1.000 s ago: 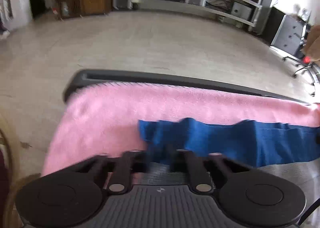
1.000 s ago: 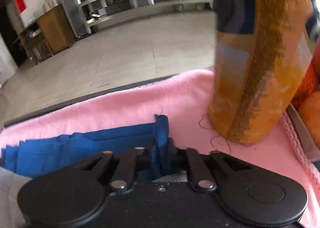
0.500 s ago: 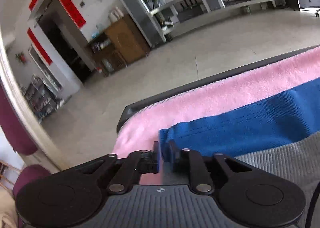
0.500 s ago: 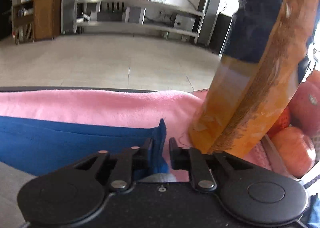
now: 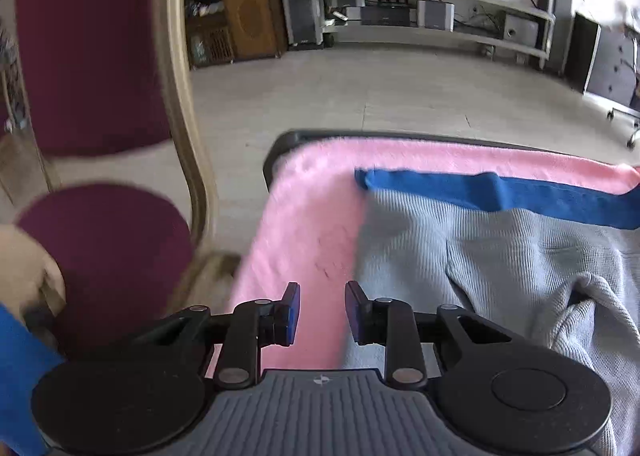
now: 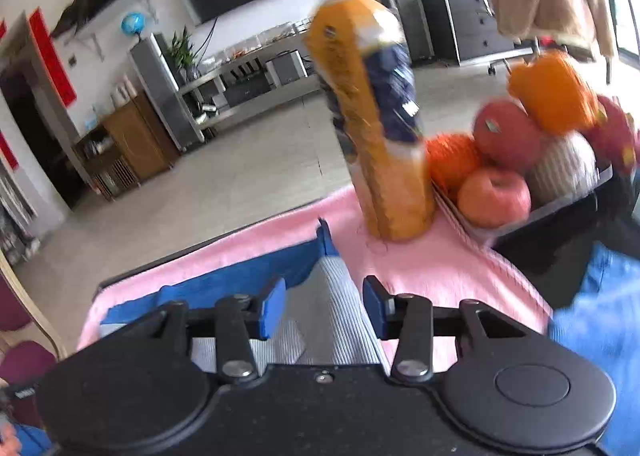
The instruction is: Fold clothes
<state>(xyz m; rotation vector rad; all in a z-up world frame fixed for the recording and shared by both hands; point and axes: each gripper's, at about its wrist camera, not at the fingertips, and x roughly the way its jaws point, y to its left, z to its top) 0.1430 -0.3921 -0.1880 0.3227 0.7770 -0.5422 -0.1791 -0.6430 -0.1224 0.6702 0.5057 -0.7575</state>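
I am pulling both claws back off the blue-edged grey ribbed garment (image 5: 500, 256); left gripper (image 5: 322, 314) and right gripper (image 6: 324, 306) are opening, empty, leaving the fold lying flat on the fuzzy pink cloth (image 5: 304, 232).

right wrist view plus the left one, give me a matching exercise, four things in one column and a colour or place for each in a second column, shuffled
Things:
1. towel
2. ribbed garment
3. juice bottle
4. apples

Descriptions:
A. grey, with a blue edge along its far side
B. piled in a tray right of the bottle
C. pink, spread under the clothes
D. orange, standing upright on the pink cloth

Pairs: 1-C, 2-A, 3-D, 4-B
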